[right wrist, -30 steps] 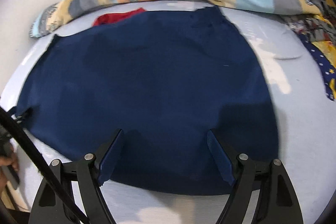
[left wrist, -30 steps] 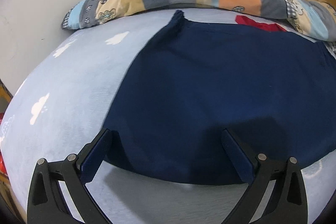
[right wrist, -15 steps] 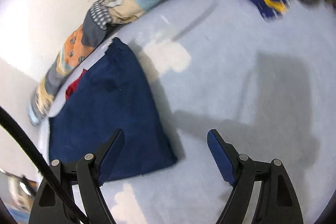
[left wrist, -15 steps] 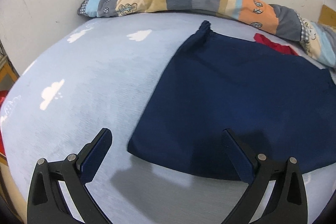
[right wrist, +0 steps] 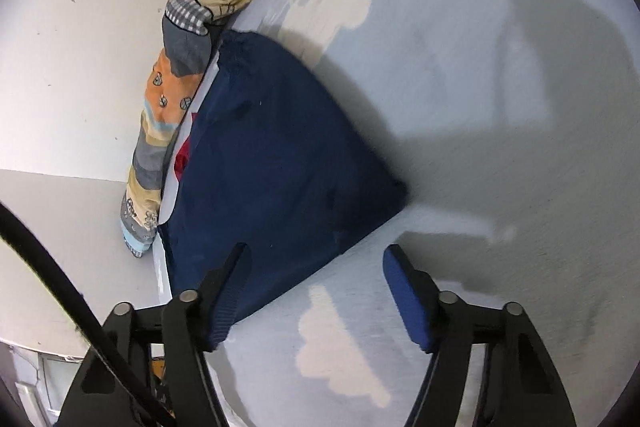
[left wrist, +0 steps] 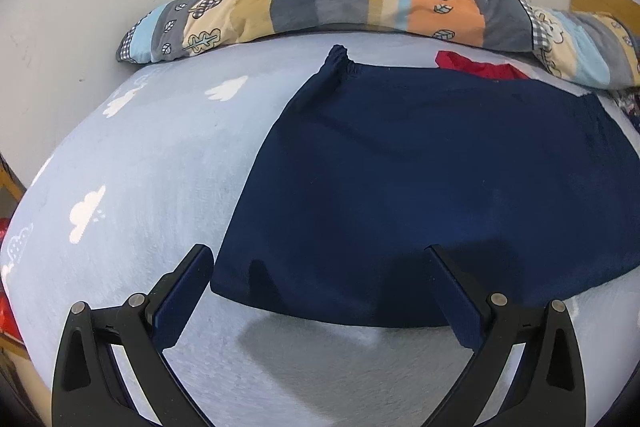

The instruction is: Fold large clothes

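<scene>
A dark navy garment lies flat on the light blue bed sheet, folded into a broad slab. My left gripper is open and empty, hovering over the garment's near left corner. In the right wrist view the same garment sits left of centre, its near corner pointing right. My right gripper is open and empty, rolled to the side, above the garment's near edge and the bare sheet.
A long patchwork bolster lies along the white wall behind the garment; it also shows in the right wrist view. A red cloth peeks out behind the garment. A black cable crosses the right view's lower left.
My left gripper swung left off the garment, then back toward its left corner. My right gripper pulled right off the garment and rolled, now looking along the bed.
</scene>
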Motion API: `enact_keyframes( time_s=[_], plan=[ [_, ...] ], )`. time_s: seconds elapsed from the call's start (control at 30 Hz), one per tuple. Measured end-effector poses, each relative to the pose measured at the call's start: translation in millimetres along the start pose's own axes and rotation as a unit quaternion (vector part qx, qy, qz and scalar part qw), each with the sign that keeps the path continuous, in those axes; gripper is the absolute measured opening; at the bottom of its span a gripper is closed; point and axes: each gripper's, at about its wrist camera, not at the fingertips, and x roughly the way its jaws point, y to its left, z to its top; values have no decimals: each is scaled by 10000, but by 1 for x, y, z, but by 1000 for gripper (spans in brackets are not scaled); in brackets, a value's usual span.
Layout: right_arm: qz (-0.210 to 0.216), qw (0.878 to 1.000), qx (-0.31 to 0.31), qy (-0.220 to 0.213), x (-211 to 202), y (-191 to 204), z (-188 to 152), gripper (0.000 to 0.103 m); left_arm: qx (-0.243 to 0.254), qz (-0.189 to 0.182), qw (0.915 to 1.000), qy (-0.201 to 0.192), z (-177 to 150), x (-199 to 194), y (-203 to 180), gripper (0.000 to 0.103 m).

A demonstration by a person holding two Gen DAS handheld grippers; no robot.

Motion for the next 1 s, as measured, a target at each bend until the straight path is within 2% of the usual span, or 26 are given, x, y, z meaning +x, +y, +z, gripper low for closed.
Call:
enact_keyframes(
  time_s=[0.17, 0.33, 0.43, 0.57, 0.7, 0.8, 0.83, 0.87, 1.0],
  plan=[
    [-117, 9999, -14, -51, 22, 1, 4, 65, -51, -69, 9999, 60, 0, 7, 8, 103],
    [134, 9990, 69, -421, 29, -2, 17, 65, -438, -208, 9984, 286, -2, 21, 27, 103],
    [204, 9982, -150, -537, 38, 6, 22, 64, -855, -315, 9952, 360, -1, 25, 39, 103],
    [370, 9965, -613, -429, 51, 25, 24, 60, -1138, -559, 9917, 226, 3, 16, 35, 103],
    [354, 9932, -994, -498, 50, 40, 19, 60, -883, -861, 9923, 79, 8, 7, 0, 103],
    [209, 9961, -748, -424, 54, 31, 20, 58, -537, -1072, 9928, -14, 7, 1, -38, 103],
    [76, 9974, -653, -305, 59, 27, 20, 53, -423, -1116, 9928, -44, 6, -1, -52, 103],
    [13, 9974, -667, -288, 60, 27, 21, 52, -308, -1160, 9927, -74, 5, -2, -67, 103],
    [12, 9973, -700, -236, 60, 26, 22, 52, 125, -1225, 9922, -213, 1, -2, -117, 103]
  ],
)
